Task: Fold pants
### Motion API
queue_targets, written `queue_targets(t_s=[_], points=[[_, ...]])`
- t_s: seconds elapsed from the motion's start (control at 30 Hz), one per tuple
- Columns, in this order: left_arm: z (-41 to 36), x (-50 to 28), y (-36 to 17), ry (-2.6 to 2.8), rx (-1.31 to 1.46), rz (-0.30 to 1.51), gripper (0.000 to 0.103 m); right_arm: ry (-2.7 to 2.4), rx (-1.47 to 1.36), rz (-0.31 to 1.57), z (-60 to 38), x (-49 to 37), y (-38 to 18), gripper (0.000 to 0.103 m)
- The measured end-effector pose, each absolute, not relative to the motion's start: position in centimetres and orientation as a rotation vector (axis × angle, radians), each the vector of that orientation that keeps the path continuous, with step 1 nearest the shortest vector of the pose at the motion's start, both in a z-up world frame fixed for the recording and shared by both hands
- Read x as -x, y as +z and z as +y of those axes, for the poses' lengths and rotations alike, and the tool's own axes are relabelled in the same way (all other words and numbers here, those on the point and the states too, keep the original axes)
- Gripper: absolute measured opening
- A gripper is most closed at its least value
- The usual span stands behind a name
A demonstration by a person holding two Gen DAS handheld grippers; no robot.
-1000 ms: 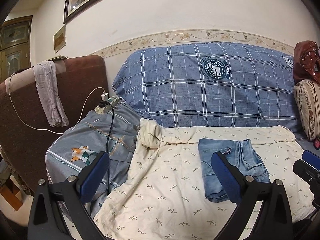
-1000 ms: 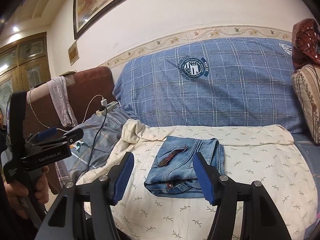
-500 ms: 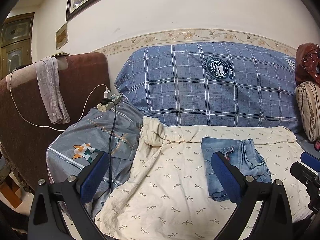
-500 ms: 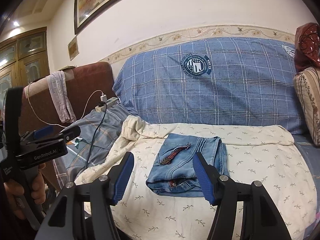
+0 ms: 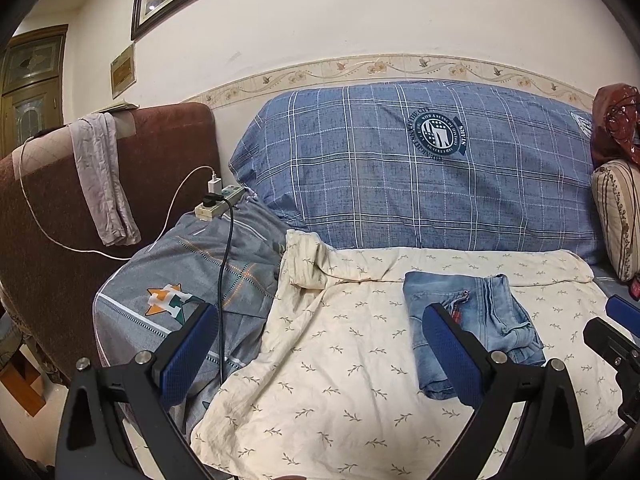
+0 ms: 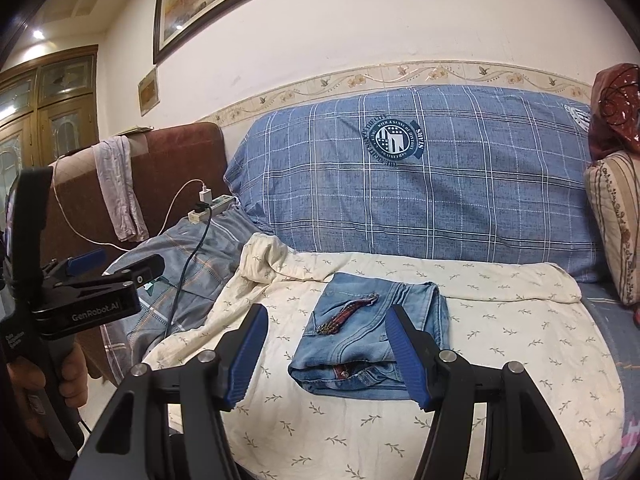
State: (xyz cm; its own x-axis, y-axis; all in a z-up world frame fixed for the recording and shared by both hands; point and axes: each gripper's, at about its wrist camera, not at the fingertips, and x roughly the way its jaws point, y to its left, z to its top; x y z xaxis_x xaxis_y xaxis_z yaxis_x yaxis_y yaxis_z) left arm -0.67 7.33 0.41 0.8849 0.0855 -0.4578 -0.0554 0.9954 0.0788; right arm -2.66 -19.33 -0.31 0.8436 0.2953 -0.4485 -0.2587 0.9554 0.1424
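Blue denim pants [image 6: 372,336] lie folded into a compact rectangle on the cream leaf-print sheet [image 6: 500,344], with a reddish patterned strip on top. They also show in the left wrist view [image 5: 472,320], right of centre. My right gripper [image 6: 326,354] is open and empty, held back above the sheet in front of the pants. My left gripper [image 5: 320,356] is open and empty, to the left of the pants; it also shows at the left edge of the right wrist view [image 6: 92,280], held in a hand.
A blue plaid cushion [image 5: 420,168] forms the sofa back. A grey cover [image 5: 192,272] with a power strip [image 5: 218,202] and cables lies at left. A brown armchair [image 5: 48,216] carries a grey cloth. Striped pillow [image 5: 618,216] at right.
Both grippers have drawn back slightly from the sofa, so the pants look a little farther away. The pants have not moved. Both grippers stay open.
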Motion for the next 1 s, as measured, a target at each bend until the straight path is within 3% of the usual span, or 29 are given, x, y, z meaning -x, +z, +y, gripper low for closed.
queue_targets(t_s=[1.0], points=[[6.59, 0.92, 0.64, 0.03, -0.086, 0.481, 0.101, 0.276, -0.082, 0.515, -19.65, 2.04, -0.99, 0.064]])
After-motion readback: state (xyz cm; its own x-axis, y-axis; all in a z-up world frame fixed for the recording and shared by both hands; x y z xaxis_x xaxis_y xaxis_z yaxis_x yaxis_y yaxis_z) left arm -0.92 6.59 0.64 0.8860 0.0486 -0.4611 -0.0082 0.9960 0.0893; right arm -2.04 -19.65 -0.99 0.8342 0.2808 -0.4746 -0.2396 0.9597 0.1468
